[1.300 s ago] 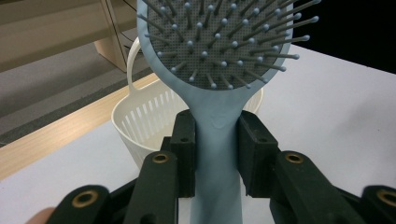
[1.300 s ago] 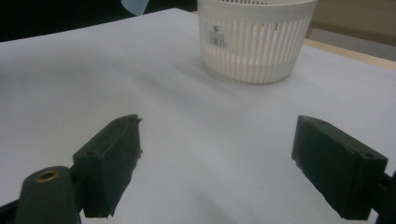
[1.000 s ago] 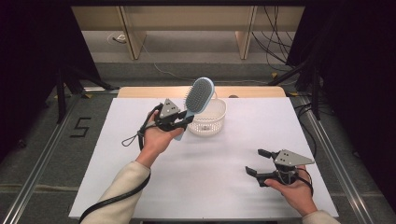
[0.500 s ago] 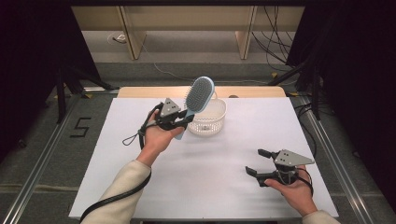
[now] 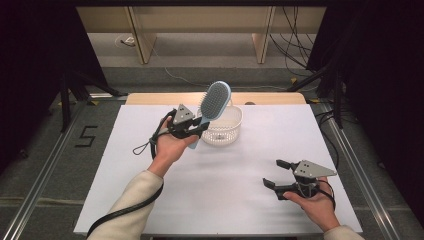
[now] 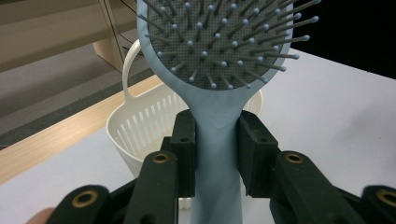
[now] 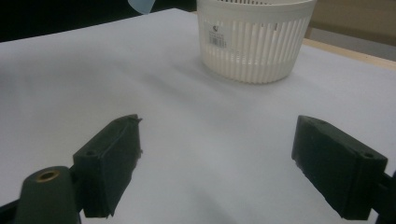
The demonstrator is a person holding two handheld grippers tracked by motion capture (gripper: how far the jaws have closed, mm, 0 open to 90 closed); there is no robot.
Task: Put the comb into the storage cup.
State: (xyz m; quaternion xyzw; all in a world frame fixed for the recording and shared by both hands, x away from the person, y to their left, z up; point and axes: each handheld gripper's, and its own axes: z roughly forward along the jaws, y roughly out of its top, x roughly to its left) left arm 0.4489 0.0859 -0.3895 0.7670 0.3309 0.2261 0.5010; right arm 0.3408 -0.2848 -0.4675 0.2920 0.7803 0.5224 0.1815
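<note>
Risk: we hold the hairbrush (image 5: 215, 101) by its handle, left hand-held gripper (image 5: 196, 130) clenched, beside the basket (image 5: 226, 131); right hand-held gripper (image 5: 275, 175) released; top-heavy head may pivot and slip

The white tabletop (image 5: 125, 175) lies bare along its near edge and across the whole left side — wide room for a pass. One obstacle stands toward the far edge: the white basket (image 5: 225, 127), with the hairbrush (image 5: 215, 100) raised over its left rim. The right side behind the right gripper (image 5: 280, 175) is open too — up to the far right corner.
</note>
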